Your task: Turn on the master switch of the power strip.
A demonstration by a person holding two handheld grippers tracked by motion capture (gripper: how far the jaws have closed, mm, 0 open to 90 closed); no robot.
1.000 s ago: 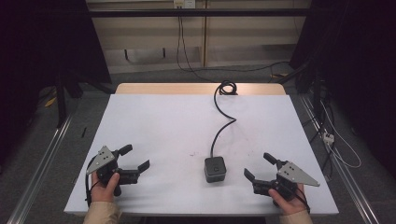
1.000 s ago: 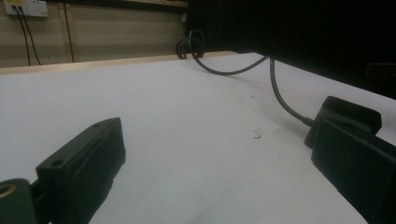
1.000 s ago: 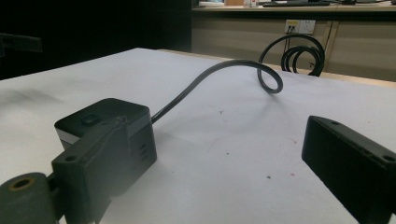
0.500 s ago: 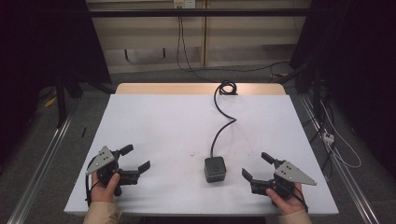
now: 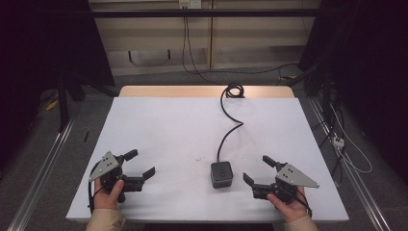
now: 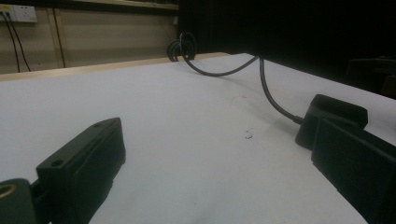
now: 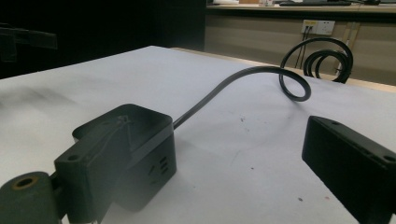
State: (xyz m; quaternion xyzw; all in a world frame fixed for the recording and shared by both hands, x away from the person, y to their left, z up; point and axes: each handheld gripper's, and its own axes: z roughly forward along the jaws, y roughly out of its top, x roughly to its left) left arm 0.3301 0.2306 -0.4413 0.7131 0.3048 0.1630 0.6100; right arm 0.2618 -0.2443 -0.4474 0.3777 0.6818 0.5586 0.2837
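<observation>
A black cube (image 5: 222,174) with a cord (image 5: 229,129) sits near the front edge of the table (image 5: 163,125), between the two grippers and nearer the right gripper (image 5: 257,170). That gripper is held just beside the cube, jaws apart, nothing clamped. The left gripper (image 5: 140,163) is well apart from it, jaws also spread and empty.

Risks, as judged: the cube could be nudged or spun by one jaw if the approach is off-centre. Its smooth sides could slip under a shallow pinch. The stiff cord, coiled at the far edge, could drag the cube back or twist it when lifted. The cube could be pushed off the near edge.
</observation>
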